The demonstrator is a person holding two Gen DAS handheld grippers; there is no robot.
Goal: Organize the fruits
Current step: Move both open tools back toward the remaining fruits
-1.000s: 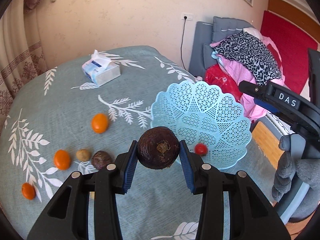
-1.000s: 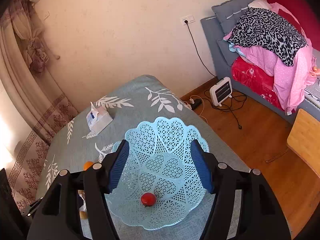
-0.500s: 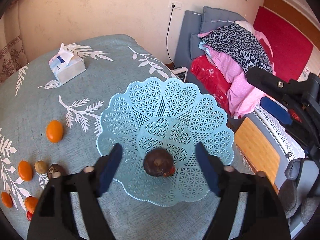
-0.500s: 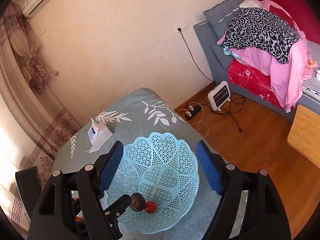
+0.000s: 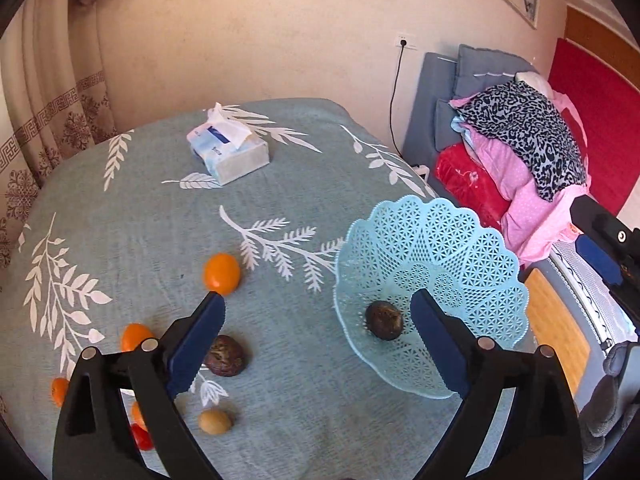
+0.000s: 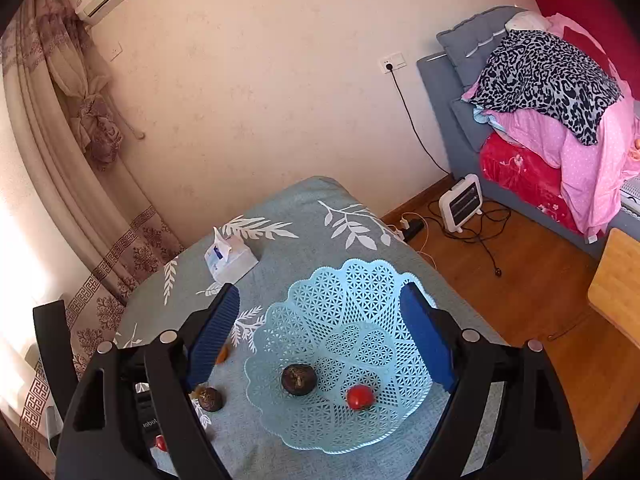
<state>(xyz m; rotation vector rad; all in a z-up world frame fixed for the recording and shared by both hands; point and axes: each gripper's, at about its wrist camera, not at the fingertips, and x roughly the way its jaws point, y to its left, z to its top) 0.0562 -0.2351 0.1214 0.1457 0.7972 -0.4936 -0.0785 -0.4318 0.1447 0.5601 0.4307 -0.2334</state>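
Left wrist view: my left tongs [image 5: 316, 312] are spreading wider with nothing between the pads. The blue basket [image 5: 472, 240] sits ahead and right of them, its near rim behind my right-hand finger [image 5: 436, 348]. One dark fruit [image 5: 384, 320] lies inside it, just left of that finger. Loose on the cloth: a second dark fruit [image 5: 225, 355] just beside the left-hand finger [image 5: 196, 344], an orange [image 5: 222, 273] just beyond that finger's tip, a tan fruit [image 5: 216, 422] below and between the fingers, and more orange and red pieces partly hidden behind the left finger.

Right wrist view: my right tongs [image 6: 320, 344] are also opening, empty, framing the basket [image 6: 360, 280]. Inside lie the dark fruit [image 6: 298, 379] and a red fruit [image 6: 360, 397]. The loose dark fruit [image 6: 211, 399] rests outside, low beside the left-hand finger.

Judgement: a drop-off looks complete and the task is early, most fruit being outside the basket. Next, the left tongs should descend over the nearest loose dark fruit, straddle it squarely and close gently, as it is round and may roll.
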